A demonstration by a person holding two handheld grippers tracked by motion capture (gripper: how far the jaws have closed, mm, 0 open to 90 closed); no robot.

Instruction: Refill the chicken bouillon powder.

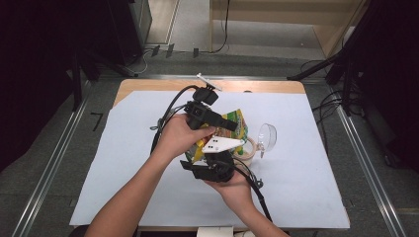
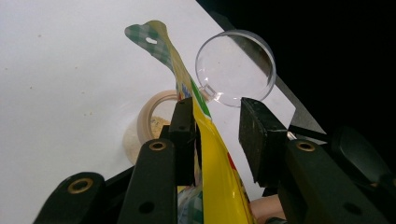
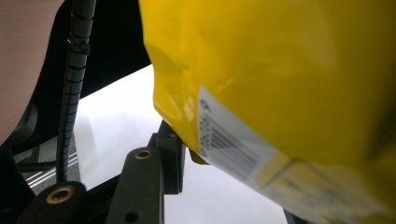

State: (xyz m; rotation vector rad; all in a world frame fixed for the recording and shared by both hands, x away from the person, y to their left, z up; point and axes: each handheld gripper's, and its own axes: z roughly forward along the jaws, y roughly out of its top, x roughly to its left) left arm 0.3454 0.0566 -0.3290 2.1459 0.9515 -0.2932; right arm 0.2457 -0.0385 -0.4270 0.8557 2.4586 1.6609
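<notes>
Both our grippers meet at a yellow snack bag above the middle of the table.

Our left gripper (image 2: 217, 128) stands with jaws apart, the yellow snack bag (image 2: 212, 158) against its left pad, the right pad clear. Our right gripper (image 1: 212, 165) meets the bag from below; whether it is clamped we cannot tell. Just beside the bag lie a tape roll (image 2: 149, 116) and a clear plastic lid (image 2: 236, 67) on the white sheet (image 1: 148, 148).

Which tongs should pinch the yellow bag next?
Probably the left tongs: the yellow bag stands between them, touching one pad. The right tongs sit at its barcode end.
</notes>
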